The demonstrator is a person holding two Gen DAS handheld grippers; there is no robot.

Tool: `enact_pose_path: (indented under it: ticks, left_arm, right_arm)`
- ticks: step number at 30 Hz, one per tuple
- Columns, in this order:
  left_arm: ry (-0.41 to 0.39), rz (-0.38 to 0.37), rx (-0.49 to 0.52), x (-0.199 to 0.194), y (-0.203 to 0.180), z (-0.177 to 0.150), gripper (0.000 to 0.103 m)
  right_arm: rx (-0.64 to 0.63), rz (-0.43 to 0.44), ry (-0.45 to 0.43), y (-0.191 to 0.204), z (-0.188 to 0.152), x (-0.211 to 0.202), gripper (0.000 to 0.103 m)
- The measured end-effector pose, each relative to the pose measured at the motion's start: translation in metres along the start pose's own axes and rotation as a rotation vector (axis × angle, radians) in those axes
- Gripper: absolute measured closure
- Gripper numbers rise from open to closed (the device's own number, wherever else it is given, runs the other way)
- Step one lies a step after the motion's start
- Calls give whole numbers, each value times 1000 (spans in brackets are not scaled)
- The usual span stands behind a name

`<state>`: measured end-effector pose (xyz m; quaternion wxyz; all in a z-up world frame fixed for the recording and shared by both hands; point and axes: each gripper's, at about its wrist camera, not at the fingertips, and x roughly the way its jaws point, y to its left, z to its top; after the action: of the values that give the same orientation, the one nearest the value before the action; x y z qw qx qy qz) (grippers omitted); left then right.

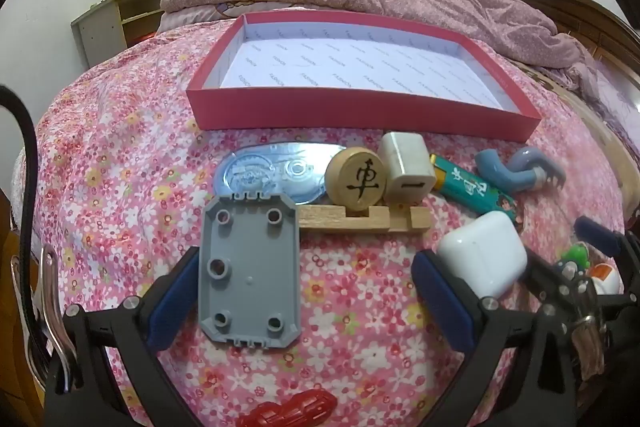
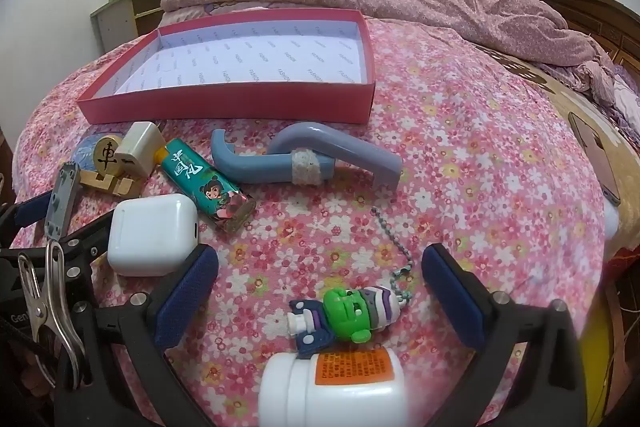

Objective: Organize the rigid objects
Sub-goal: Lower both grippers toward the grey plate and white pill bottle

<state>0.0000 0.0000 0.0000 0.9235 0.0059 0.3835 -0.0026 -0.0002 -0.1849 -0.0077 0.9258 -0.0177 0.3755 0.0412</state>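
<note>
**Box empty, both grippers poised**

The red box (image 1: 360, 109) lies empty on the flowered bedspread (image 1: 120, 147), and every object sits on the near side of it. The left gripper (image 1: 312, 301) hovers spread wide, nothing pinched, its left pad just beside the grey plate (image 1: 250, 275). The right gripper (image 2: 320, 297) is spread wide too, straddling the green toy (image 2: 352, 311) without touching it. By my reading this is the opening pick: next, close on one item and carry it over the box's near wall.
</note>
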Motion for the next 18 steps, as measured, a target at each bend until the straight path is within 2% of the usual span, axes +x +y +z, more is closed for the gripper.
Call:
enact_pose_path:
  ticks: [11, 18]
  left_arm:
    - [10, -6, 2, 0, 0, 0, 1]
    - [32, -55, -7, -9, 16, 4, 3]
  right_arm:
    - [1, 7, 1, 0, 1, 1, 0]
    - [-5, 31, 18, 0, 3, 0, 1]
